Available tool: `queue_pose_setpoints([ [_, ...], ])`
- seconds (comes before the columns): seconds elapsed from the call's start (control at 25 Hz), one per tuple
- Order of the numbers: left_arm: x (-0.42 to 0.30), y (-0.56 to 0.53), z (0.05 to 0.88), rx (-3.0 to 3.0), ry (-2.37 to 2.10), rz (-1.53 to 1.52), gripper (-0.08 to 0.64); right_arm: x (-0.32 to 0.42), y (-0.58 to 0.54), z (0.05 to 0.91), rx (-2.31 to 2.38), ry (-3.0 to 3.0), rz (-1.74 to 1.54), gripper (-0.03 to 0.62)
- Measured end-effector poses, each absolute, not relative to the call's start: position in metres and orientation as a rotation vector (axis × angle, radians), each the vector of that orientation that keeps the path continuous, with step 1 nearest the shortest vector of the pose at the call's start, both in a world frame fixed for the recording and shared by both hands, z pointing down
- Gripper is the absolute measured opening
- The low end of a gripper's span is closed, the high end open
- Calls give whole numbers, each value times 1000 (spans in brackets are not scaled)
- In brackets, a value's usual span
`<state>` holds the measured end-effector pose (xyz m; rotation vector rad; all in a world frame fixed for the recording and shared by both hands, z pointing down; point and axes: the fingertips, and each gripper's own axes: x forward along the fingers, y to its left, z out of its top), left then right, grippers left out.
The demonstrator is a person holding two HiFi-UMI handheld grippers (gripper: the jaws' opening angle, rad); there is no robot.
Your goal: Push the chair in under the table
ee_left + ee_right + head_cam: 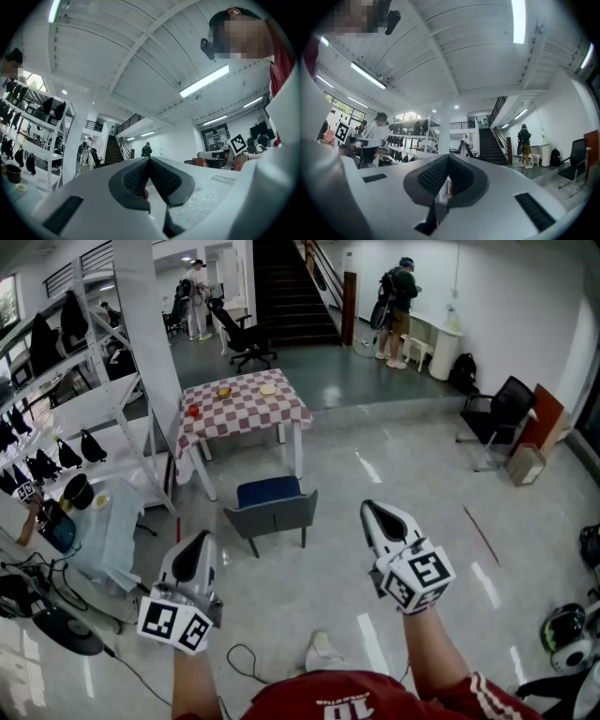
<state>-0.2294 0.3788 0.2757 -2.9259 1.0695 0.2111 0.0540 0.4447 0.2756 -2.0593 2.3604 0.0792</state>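
Note:
A grey chair with a blue seat [272, 505] stands on the floor just in front of a small table with a red-and-white checked cloth [242, 409], its back toward me. My left gripper [196, 550] and right gripper [376, 511] are held out level, short of the chair and to either side of it, touching nothing. Both are shut with nothing between the jaws. In the left gripper view the left gripper [149, 159] points at the room's far side. The right gripper [447, 156] does the same in the right gripper view.
A white pillar [150, 343] and shelving with dark bags [56, 418] stand left of the table. A light-blue covered table [112, 521] is at lower left, cables [248, 657] lie near my feet. Black chairs [497, 418], a staircase [292, 292] and people [398, 306] are farther back.

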Motion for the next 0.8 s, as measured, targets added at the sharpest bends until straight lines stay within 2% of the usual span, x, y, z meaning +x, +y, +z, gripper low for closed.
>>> queue_pose_setpoints([
  [0.8, -255, 389, 293, -2954, 1102, 221, 0, 42, 465, 284, -1963, 2386, 57, 0],
])
